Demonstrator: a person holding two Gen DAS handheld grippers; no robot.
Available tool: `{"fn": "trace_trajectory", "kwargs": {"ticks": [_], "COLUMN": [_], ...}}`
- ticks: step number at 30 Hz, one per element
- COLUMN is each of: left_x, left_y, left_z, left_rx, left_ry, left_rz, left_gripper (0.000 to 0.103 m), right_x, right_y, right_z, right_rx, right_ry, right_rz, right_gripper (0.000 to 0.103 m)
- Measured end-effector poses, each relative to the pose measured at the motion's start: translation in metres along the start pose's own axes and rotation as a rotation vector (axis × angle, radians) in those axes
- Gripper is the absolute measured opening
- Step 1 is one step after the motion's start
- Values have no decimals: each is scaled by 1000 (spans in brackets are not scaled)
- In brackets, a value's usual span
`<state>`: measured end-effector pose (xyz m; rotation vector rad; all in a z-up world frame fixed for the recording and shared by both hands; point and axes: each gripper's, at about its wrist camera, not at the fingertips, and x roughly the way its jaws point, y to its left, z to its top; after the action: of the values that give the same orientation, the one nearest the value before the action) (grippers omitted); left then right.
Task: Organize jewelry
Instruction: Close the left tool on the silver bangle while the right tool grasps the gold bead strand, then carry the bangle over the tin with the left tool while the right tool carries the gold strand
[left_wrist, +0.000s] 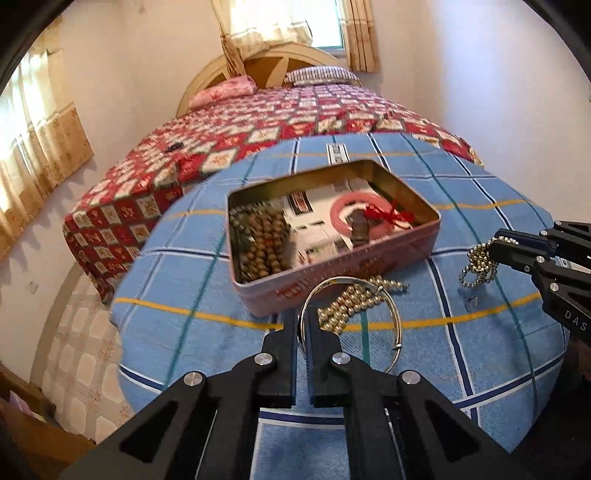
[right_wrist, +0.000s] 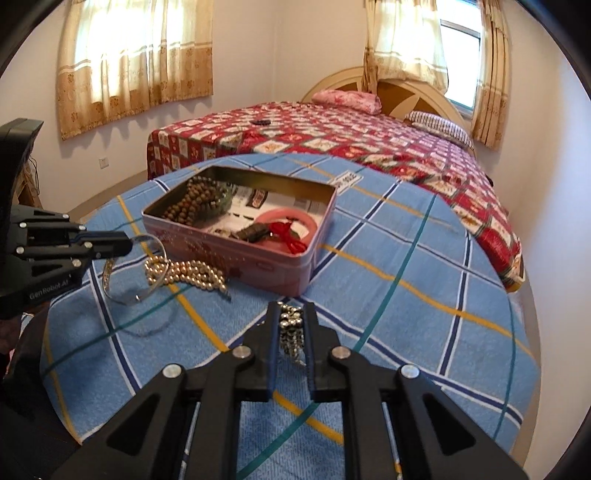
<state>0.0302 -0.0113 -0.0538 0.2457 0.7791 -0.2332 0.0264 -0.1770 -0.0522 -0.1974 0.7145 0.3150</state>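
An open pink tin box (left_wrist: 399, 258) (right_wrist: 240, 254) stands on the blue checked cloth. It holds brown bead strings (left_wrist: 258, 240) (right_wrist: 192, 206), a pink ring (left_wrist: 354, 205) (right_wrist: 291, 216) and a red ribbon (left_wrist: 384, 214). My left gripper (left_wrist: 303, 314) (right_wrist: 131, 242) is shut on a silver bangle (left_wrist: 391, 317) (right_wrist: 122, 291), held just in front of the box. A gold pearl strand (left_wrist: 354, 299) (right_wrist: 188, 275) lies on the cloth beneath it. My right gripper (right_wrist: 291, 310) (left_wrist: 496, 245) is shut on a silver bead chain (right_wrist: 291, 332) (left_wrist: 478, 266), lifted to the right of the box.
The blue checked cloth (left_wrist: 480, 350) (right_wrist: 424, 295) covers a round surface. A bed with a red patterned quilt (left_wrist: 258, 122) (right_wrist: 388, 140) stands behind it. A small silver piece (left_wrist: 470, 303) lies on the cloth at the right.
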Motion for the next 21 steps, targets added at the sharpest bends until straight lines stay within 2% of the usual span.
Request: {"fn": "trace_trajectory", "kwargs": {"ticks": [21], "left_x": [-15], "left_y": [12], "left_z": [14], "left_rx": [-21], "left_ry": [-45], "left_rz": [36], "left_gripper": [3], "right_x": [-11], "right_y": [-3], "right_z": [10], "right_rx": [11], "right_ry": [-53], "right_rz": [-9], "right_gripper": [14]}}
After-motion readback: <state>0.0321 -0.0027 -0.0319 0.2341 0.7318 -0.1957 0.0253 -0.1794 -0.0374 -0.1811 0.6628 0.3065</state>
